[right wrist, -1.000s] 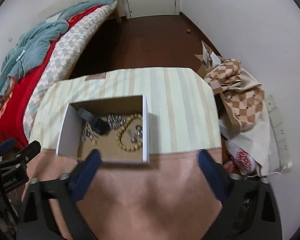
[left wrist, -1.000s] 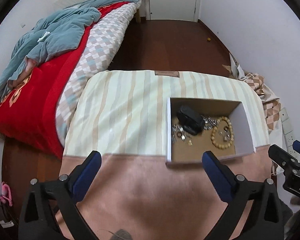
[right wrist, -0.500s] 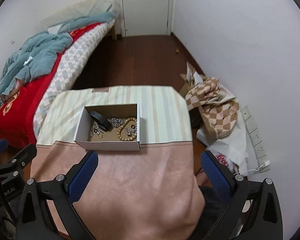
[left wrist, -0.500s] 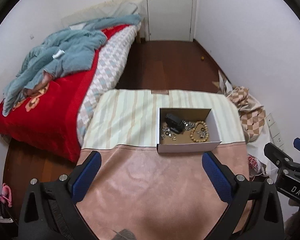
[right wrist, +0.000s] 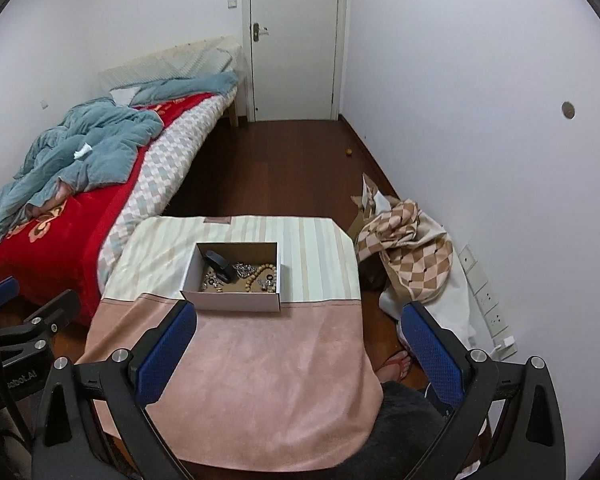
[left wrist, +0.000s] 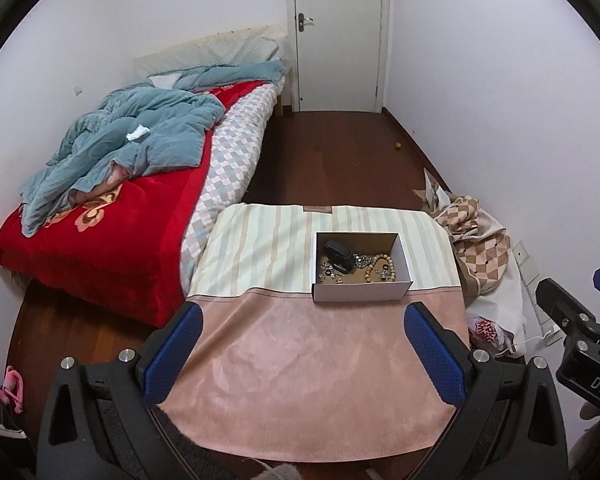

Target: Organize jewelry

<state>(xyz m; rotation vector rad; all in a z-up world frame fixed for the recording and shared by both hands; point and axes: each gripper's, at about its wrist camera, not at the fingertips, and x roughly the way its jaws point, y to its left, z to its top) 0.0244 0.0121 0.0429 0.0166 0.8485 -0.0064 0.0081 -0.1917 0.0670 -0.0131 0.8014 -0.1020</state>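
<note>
At mid-frame, the jewelry box (left wrist: 362, 271) sits on the tabletop (left wrist: 300, 360) where stripes meet pink; my left tongs (left wrist: 300, 356) and right tongs (right wrist: 296, 354) hang spread, holding nothing, over bare pink cloth below it.

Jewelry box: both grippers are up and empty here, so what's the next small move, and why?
Probably bring the left gripper forward and down toward the box. Both grippers, the right too, hang open and empty, well short of it, with only bare cloth between them. The bead bracelet, black case and small metal pieces all lie mixed inside.
</note>
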